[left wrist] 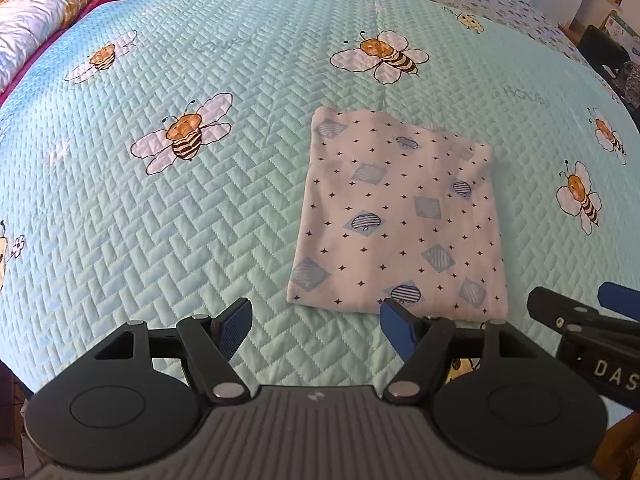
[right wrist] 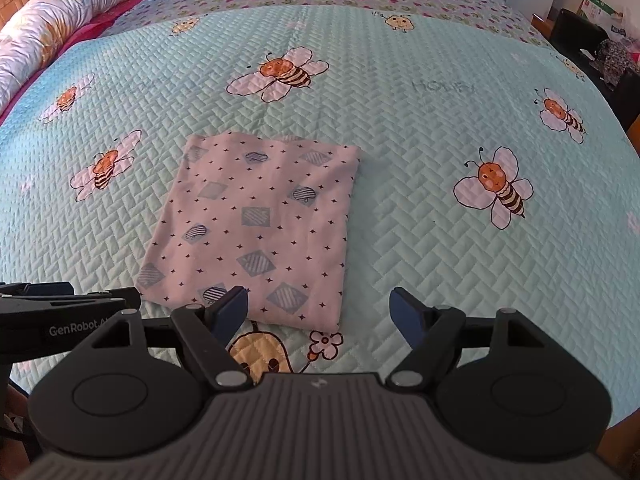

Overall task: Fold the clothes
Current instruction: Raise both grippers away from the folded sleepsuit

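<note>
Cloth first: the folded garment [left wrist: 396,216] lies flat on the bee quilt [left wrist: 200,200], at one o'clock from my left gripper [left wrist: 316,326]. Both it and my right gripper [right wrist: 320,316] gape empty. Soft, light stuff (likely slippery layers), so I'd pinch the near edge.

Left gripper [left wrist: 316,326]: jaws spread wide, nothing between the blue pads [left wrist: 234,330], pointing steeply downward. Right gripper [right wrist: 320,316]: same pose, jaws wide and empty. The two sit side by side, close together.
</note>
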Demonstrator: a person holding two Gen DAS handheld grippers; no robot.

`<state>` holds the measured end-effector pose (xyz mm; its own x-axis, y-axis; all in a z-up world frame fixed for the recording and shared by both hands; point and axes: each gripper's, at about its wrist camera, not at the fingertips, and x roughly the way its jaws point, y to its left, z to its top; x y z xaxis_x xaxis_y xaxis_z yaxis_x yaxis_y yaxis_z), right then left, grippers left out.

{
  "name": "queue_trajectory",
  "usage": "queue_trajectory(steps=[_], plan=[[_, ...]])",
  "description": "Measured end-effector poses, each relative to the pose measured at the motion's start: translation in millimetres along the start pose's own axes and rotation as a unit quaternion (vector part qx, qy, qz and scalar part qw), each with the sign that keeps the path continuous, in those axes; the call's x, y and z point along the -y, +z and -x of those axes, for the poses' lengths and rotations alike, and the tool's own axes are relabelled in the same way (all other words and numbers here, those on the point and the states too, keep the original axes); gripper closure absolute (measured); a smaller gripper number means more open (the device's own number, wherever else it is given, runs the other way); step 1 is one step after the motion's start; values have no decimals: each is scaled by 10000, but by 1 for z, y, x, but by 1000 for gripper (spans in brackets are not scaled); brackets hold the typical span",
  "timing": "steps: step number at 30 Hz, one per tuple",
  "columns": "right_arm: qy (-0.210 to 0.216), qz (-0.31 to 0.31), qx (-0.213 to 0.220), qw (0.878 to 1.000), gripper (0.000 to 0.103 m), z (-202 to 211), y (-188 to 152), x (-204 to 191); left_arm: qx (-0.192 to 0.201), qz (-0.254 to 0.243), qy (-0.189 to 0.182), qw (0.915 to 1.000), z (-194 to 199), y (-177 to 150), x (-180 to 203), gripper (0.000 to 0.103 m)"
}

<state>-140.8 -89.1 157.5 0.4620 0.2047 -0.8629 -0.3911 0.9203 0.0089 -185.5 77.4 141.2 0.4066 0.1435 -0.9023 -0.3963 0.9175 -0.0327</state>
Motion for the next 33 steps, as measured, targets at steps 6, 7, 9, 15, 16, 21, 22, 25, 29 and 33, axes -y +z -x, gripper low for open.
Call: queue_trajectory(steps=[6,7,9,15,16,21,22,25,29,33], plan=[[19,53,-89,9999,25,-11,3,-4,21,-74,62,10000,-5,3,4,30],[29,57,-101,9999,25,-12,4,-4,19,-72,68,9999,-6,4,5,30],[60,66,-114,9999,25,-14,4,-5,16,-84,92,9999,-7,5,6,30],[94,96,-172,9998,25,-19,3,-7,-11,-133,104,9999,-10,5,8,30],[97,95,-181,9997,25,-19,3,-7,-7,-143,106,9998,-10,5,8,30],[117,97,-191,9997,25,-20,3,-7,14,-176,143,9997,-10,4,10,30],[124,103,-191,9997,25,-20,3,-7,13,-178,143,9997,-10,4,10,30],[141,113,-190,9997,25,-20,2,-7,-8,-182,118,9998,-11,5,10,30],[156,103,-193,9996,25,-21,2,-6,-14,-181,115,9998,-12,4,10,30],[174,32,-198,9996,25,-23,2,-2,-29,-149,102,9998,-15,5,9,30]])
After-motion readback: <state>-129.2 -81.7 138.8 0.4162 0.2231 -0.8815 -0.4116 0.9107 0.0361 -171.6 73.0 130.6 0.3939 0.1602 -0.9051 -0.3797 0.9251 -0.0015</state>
